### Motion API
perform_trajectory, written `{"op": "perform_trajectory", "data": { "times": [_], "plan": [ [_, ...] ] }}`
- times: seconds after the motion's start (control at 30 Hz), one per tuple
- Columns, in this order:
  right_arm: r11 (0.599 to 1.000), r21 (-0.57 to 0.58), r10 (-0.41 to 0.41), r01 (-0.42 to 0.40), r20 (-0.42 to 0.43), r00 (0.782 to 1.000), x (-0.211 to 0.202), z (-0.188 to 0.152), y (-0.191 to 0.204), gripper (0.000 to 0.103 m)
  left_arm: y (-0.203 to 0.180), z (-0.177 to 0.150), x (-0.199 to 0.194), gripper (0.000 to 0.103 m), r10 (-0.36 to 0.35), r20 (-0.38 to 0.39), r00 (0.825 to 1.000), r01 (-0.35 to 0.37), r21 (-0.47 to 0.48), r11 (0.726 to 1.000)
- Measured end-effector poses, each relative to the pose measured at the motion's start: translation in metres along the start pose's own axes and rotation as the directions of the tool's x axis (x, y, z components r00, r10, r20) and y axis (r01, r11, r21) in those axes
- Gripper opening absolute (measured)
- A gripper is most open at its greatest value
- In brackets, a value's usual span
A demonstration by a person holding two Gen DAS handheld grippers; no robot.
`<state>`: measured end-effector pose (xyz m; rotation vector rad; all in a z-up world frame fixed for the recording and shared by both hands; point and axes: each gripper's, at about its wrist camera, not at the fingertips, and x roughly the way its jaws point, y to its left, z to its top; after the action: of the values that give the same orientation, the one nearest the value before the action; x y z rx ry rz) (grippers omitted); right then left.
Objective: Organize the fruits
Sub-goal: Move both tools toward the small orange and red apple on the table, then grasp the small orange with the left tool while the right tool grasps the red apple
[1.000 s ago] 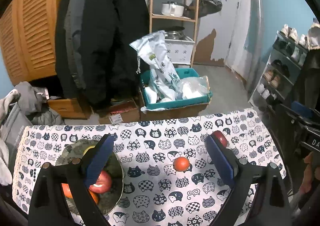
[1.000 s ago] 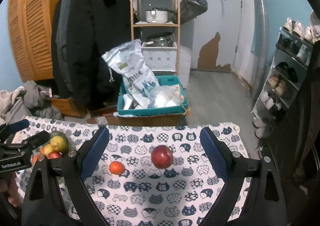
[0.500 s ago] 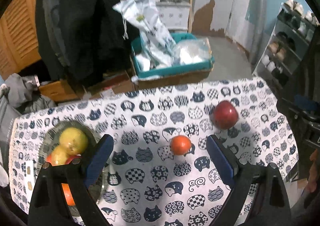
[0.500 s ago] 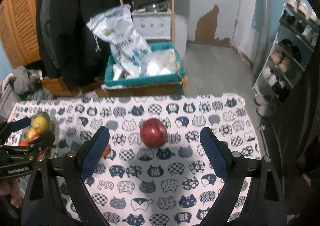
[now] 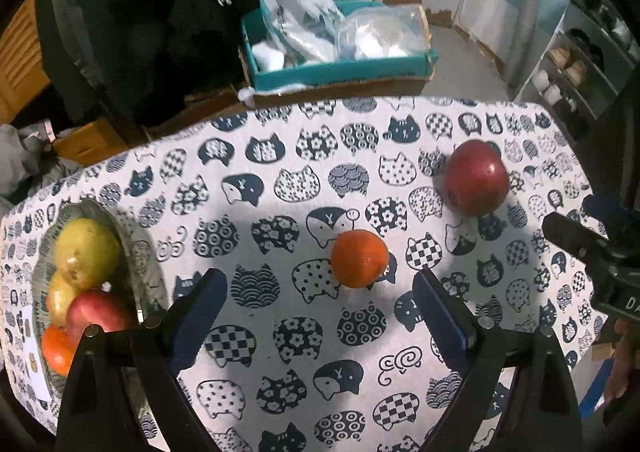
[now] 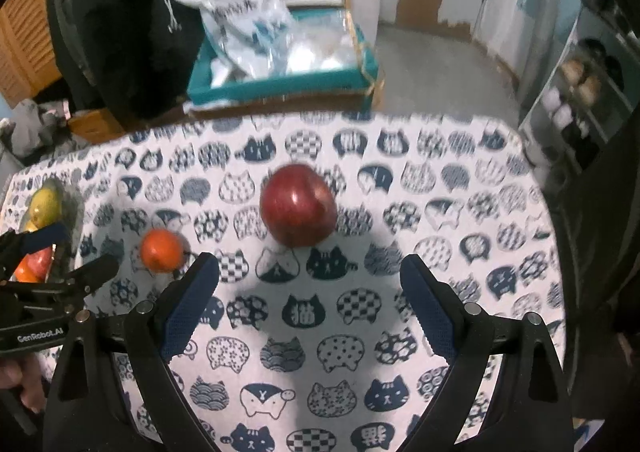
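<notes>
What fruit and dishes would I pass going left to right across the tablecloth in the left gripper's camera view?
Glass bowl holding pears, an apple and an orange → loose orange → red apple → the right gripper at the edge.

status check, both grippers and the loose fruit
Left gripper open, empty, above orange. Right gripper open, empty, above red apple. Bowl holds fruit. Nothing blocking.

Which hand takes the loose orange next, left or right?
Left. The orange sits just ahead of the left gripper and its open jaws, and the bowl is on that side. The right gripper faces the red apple instead.
</notes>
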<state>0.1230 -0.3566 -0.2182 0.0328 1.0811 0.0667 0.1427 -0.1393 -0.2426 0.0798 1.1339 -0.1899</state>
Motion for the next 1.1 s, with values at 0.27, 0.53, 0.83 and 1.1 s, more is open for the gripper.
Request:
{"op": "perform_trajectory", "data": {
  "times": [0.27,0.53,0.83,1.1],
  "plan": [
    [1.000,0.024,0.000,0.002,-0.061,0.998,0.030,-0.003,-0.007,0.091,-0.003,0.003,0.035,0.095,-0.029,-0.060,0.998,0.028,-0.013,1.000],
    [1.000,0.028,0.001,0.002,-0.084,0.996,0.046,0.001,-0.011,0.091,-0.007,0.009,0.060,0.095,-0.046,-0.094,0.994,0.044,-0.025,0.999],
    [1.000,0.025,0.003,-0.001,-0.094,0.996,0.062,0.008,-0.010,0.091,-0.014,0.011,0.076,0.063,-0.079,-0.117,0.990,0.078,-0.017,0.997],
    [1.000,-0.010,0.015,-0.016,-0.097,0.995,0.082,0.024,-0.001,0.091,-0.016,0.020,0.075,0.044,-0.088,-0.093,0.992,0.088,-0.013,0.996]
  ]
}}
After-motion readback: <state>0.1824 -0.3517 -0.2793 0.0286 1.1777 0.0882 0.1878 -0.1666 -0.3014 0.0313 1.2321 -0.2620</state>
